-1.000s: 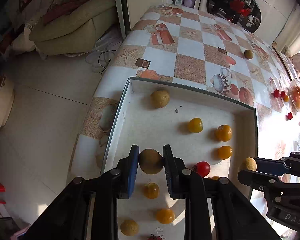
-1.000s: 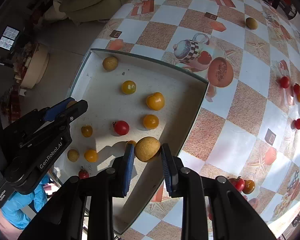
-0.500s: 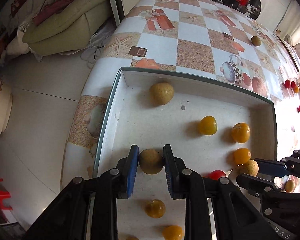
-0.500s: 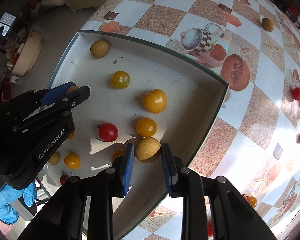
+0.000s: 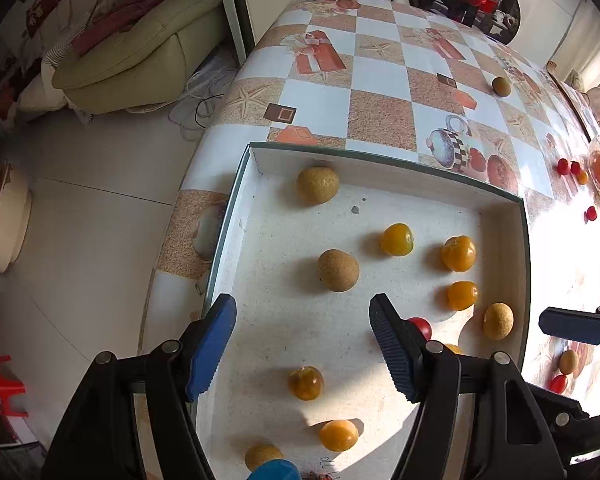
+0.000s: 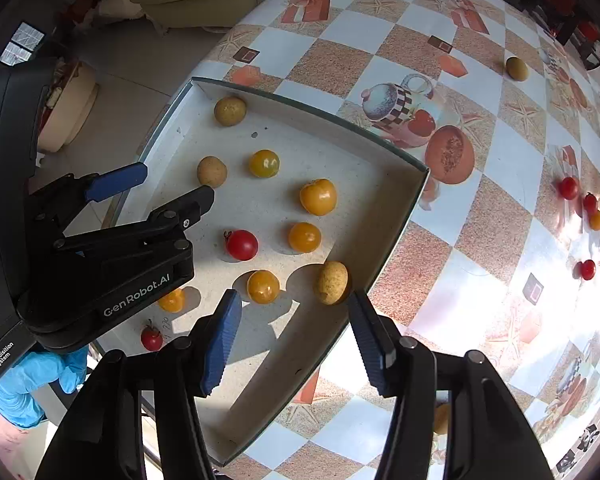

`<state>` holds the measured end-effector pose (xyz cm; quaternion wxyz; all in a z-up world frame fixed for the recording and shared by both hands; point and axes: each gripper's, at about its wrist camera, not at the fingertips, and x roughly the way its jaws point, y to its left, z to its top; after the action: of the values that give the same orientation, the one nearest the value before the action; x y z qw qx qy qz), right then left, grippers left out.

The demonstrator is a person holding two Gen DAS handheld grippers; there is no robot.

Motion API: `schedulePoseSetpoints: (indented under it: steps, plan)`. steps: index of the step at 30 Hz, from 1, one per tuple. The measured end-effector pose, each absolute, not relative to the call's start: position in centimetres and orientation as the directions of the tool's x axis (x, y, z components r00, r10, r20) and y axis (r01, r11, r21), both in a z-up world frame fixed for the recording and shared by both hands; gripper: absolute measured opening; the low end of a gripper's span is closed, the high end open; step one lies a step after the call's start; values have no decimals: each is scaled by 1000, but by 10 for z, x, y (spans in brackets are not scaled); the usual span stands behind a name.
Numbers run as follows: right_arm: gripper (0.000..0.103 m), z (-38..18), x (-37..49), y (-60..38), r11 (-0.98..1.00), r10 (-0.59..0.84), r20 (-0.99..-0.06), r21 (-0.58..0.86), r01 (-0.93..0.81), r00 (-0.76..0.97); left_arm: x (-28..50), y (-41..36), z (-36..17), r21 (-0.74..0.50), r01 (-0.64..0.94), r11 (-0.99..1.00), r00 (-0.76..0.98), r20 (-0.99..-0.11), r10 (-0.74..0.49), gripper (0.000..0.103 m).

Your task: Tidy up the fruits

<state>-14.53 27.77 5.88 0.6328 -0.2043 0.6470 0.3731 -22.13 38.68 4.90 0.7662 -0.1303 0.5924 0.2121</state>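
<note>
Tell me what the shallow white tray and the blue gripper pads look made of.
Shallow white tray: probably cardboard or thin board, matte, with folded corners and a green outer edge. Blue gripper pads: likely rubber or soft plastic, matte, with fine ribbing.

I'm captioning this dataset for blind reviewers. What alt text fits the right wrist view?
The right hand-held gripper hangs open over a shallow white tray, its jaws just opened, with a tan round fruit lying free by the tray's wall. Yellow and red cherry tomatoes dot the tray; the left hand-held gripper, also open, reaches in from the left above a checkered tablecloth.
</note>
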Motion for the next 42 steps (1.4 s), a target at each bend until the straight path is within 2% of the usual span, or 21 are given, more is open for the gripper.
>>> schedulePoseSetpoints:
  steps: [4, 5, 6, 7, 15, 17, 26, 42]
  plan:
    - [75, 69, -160, 264, 630, 200, -974, 210, -748, -105, -238, 381, 65, 69, -491, 869, 216, -956, 198, 71]
    - [79, 70, -163, 261, 629, 197, -975, 204, -750, -101, -242, 379, 69, 73, -494, 866, 215, -955, 203, 76]
    - [80, 72, -165, 258, 630, 190, -977, 198, -751, -98, -247, 377, 72, 75, -499, 863, 213, -955, 206, 96]
    - [80, 73, -167, 256, 632, 185, -978, 194, -750, -97, -251, 375, 76, 73, -506, 859, 214, -954, 208, 103]
    - [89, 84, -177, 233, 650, 155, -985, 162, -742, -79, -285, 345, 98, 121, -503, 856, 180, -954, 240, 103]
    - [103, 91, -180, 228, 646, 155, -986, 149, -748, -62, -293, 340, 103, 130, -507, 852, 167, -955, 245, 103]
    - [103, 116, -191, 212, 643, 150, -988, 116, -757, -24, -319, 316, 121, 61, -498, 865, 170, -971, 166, 103]
    - [103, 138, -202, 201, 624, 141, -990, 76, -778, 16, -338, 277, 132, 74, -441, 894, 87, -988, 125, 103]
